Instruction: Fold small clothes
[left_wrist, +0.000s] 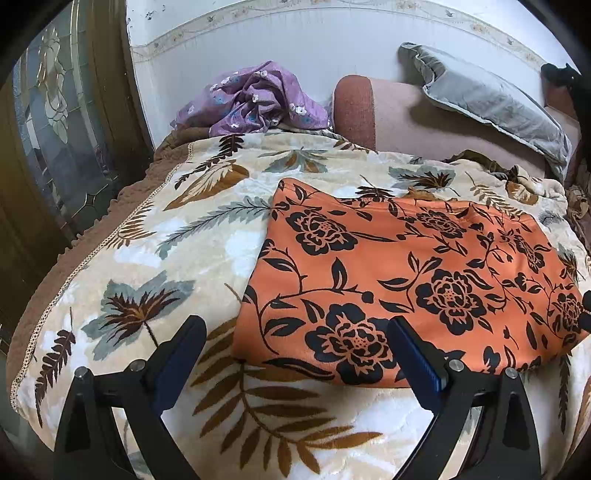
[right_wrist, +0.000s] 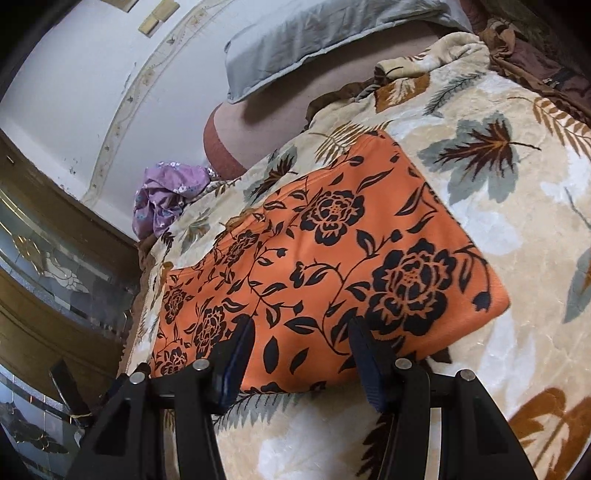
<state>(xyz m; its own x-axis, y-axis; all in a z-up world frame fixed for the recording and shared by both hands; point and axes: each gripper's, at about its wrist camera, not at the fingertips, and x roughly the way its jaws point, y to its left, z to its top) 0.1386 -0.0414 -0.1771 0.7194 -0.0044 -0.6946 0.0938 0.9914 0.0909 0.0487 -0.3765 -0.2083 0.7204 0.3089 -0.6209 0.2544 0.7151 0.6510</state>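
While the left wrist view looks across the bed, left gripper (left_wrist: 295, 343) hangs with jaws wide apart, holding nothing, over the near-left corner of the orange cloth (left_wrist: 417, 280). Cloth lies flat as a folded rectangle on the leaf blanket (left_wrist: 147, 258). Purple garment (left_wrist: 255, 99) sits crumpled at the far edge by the wall, well apart from the cloth. Grey pillow (left_wrist: 491, 99) leans on the pink bolster (left_wrist: 399, 118) behind.

Right wrist view: right gripper (right_wrist: 301, 336) jaws apart, nothing between them, tips over the near edge of the orange cloth (right_wrist: 332, 258); contact can't be told. Blanket (right_wrist: 517, 221) shows on the right side. Purple garment (right_wrist: 166, 199) far left, pillow (right_wrist: 314, 40) at top.
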